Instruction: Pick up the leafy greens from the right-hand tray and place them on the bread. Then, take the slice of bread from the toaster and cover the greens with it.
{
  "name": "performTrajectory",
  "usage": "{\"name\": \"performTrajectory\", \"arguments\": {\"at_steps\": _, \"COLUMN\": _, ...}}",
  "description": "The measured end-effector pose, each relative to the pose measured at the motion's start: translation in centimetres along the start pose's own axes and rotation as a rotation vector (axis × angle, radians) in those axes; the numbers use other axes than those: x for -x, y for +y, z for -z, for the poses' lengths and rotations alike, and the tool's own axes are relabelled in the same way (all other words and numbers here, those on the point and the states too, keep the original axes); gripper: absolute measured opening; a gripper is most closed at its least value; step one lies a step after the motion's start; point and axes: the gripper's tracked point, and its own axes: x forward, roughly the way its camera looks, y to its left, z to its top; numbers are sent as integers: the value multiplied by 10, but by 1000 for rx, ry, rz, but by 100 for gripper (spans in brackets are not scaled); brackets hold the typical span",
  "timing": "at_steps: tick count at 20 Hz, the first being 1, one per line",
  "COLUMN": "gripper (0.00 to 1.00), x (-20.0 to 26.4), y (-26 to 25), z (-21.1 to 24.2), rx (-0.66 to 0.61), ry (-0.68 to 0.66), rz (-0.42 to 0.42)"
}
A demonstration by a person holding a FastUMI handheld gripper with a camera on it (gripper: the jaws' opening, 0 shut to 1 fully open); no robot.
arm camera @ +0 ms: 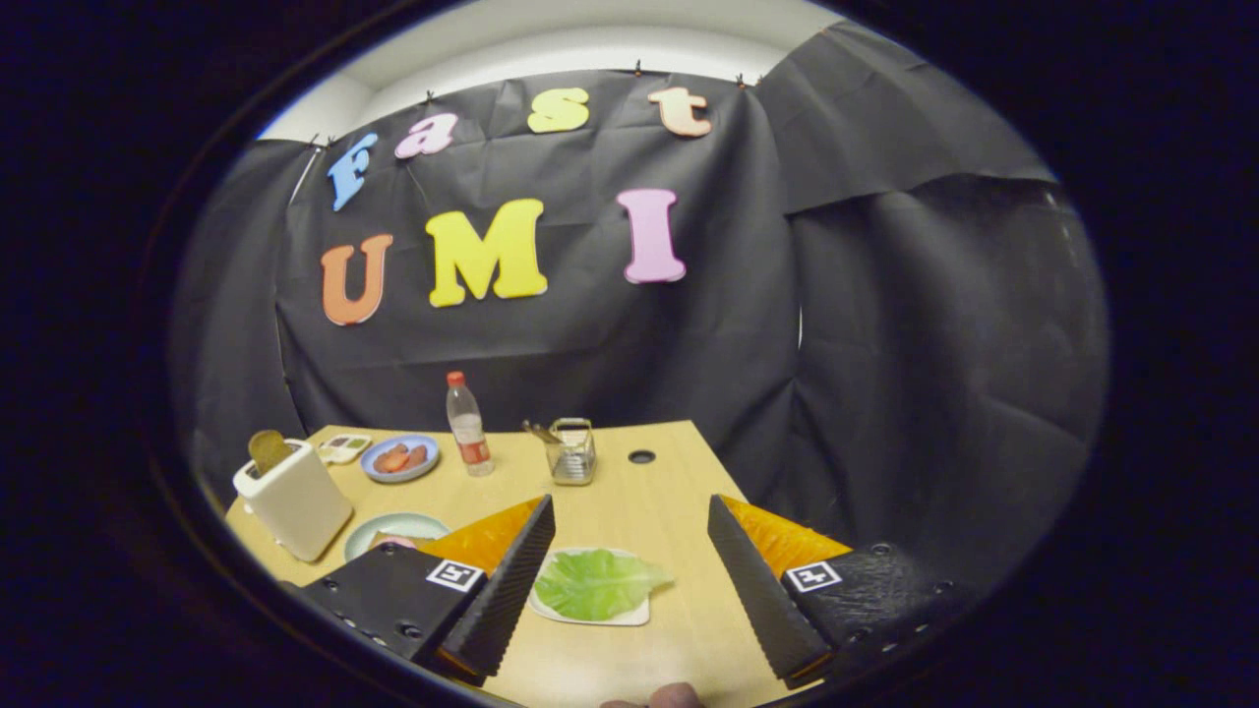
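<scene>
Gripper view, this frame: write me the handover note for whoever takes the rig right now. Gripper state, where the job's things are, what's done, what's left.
Gripper: open, fingers spread wide, holding nothing, above the table.
Leafy greens: lying on the white tray, between the fingers and just ahead of them, untouched.
Toaster: far left, bread slice sticking up out of its slot.
Pale green plate: beside the toaster, partly hidden by the left finger; I cannot tell whether the base bread lies on it.
Done: nothing yet.
Left: grasp the greens, lay them on the bread, then pull the slice from the toaster and cover them.
</scene>
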Motion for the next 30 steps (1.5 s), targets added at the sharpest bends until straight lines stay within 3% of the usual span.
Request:
{"name": "performTrajectory", "arguments": {"at_steps": 9, "gripper": 96, "x": -105, "y": -15, "z": 107, "rx": 21, "ry": 212, "rz": -51}}
{"name": "performTrajectory", "arguments": {"at_steps": 20, "gripper": 93, "x": -137, "y": -12, "z": 140, "rx": 41, "ry": 331, "rz": -20}}
{"name": "performTrajectory", "arguments": {"at_steps": 23, "gripper": 80, "x": -135, "y": -6, "z": 143, "rx": 49, "ry": 345, "rz": -22}}
{"name": "performTrajectory", "arguments": {"at_steps": 29, "gripper": 34, "x": -135, "y": -11, "z": 133, "rx": 55, "ry": 342, "rz": 14}}
{"name": "performTrajectory", "arguments": {"at_steps": 30, "gripper": 34, "x": -133, "y": -15, "z": 128, "rx": 61, "ry": 323, "rz": 35}}
